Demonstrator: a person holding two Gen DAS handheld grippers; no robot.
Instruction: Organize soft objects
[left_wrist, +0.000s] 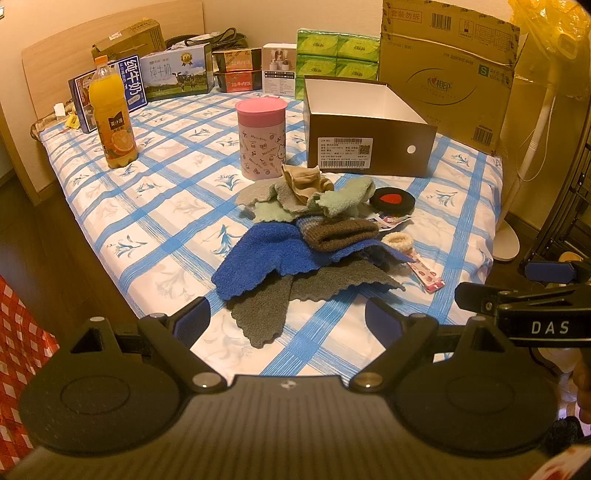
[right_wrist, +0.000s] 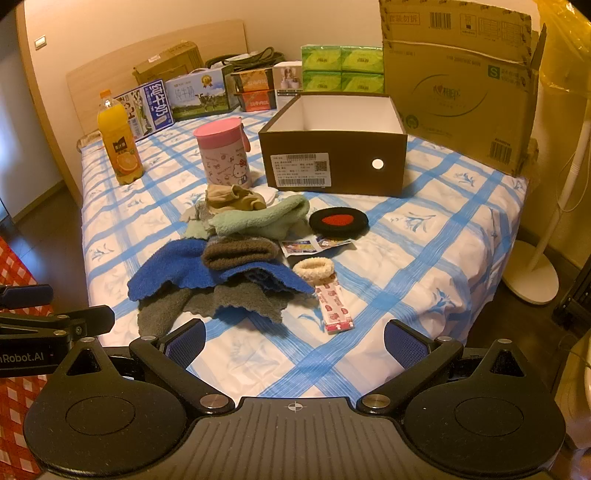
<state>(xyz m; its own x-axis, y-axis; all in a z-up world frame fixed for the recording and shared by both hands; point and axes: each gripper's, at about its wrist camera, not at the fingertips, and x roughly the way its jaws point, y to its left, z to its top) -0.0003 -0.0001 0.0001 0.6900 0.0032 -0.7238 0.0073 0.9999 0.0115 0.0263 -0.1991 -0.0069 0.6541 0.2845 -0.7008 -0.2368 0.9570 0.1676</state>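
A pile of soft things lies mid-bed: a blue towel (left_wrist: 258, 254) (right_wrist: 173, 269) over a grey towel (left_wrist: 266, 310) (right_wrist: 177, 306), a brown knitted piece (left_wrist: 343, 230) (right_wrist: 240, 253), pale green cloths (left_wrist: 332, 197) (right_wrist: 266, 219) and tan socks (left_wrist: 303, 179) (right_wrist: 236, 197). A cream scrunchie (left_wrist: 397, 242) (right_wrist: 314, 267) and a black pad with a red heart (left_wrist: 391, 201) (right_wrist: 338, 221) lie to its right. An open empty brown box (left_wrist: 369, 147) (right_wrist: 332, 173) stands behind. My left gripper (left_wrist: 288, 317) and right gripper (right_wrist: 295, 341) are open, empty, hovering before the pile.
A pink-lidded Hello Kitty canister (left_wrist: 261, 138) (right_wrist: 225, 155) and an orange juice bottle (left_wrist: 112, 114) (right_wrist: 120, 142) stand on the checked sheet (right_wrist: 424, 240). Milk cartons, tissue packs and a large cardboard box (right_wrist: 461, 81) line the back. A sticker strip (right_wrist: 334, 302) lies near the scrunchie.
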